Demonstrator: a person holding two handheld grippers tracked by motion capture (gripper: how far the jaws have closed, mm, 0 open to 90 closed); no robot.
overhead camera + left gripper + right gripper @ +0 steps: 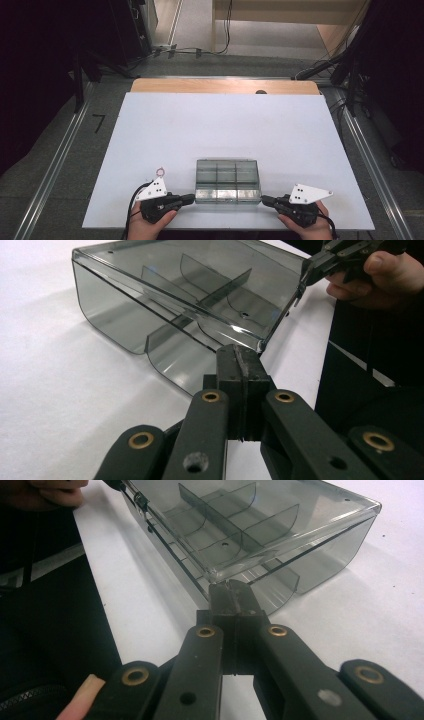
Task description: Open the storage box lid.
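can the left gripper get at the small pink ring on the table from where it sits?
Probably yes. The pink ring lies just beyond the left gripper on bare white table, nothing between. But its jaws are shut at the clear divided box corner and must open first.

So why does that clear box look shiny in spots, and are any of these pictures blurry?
High view: soft overall, with glare along the near wall of the clear box. Left gripper view: the left claw up close is slightly soft, a bright glint at the box corner. Right gripper view: the box casts a faint shadow on the white table.
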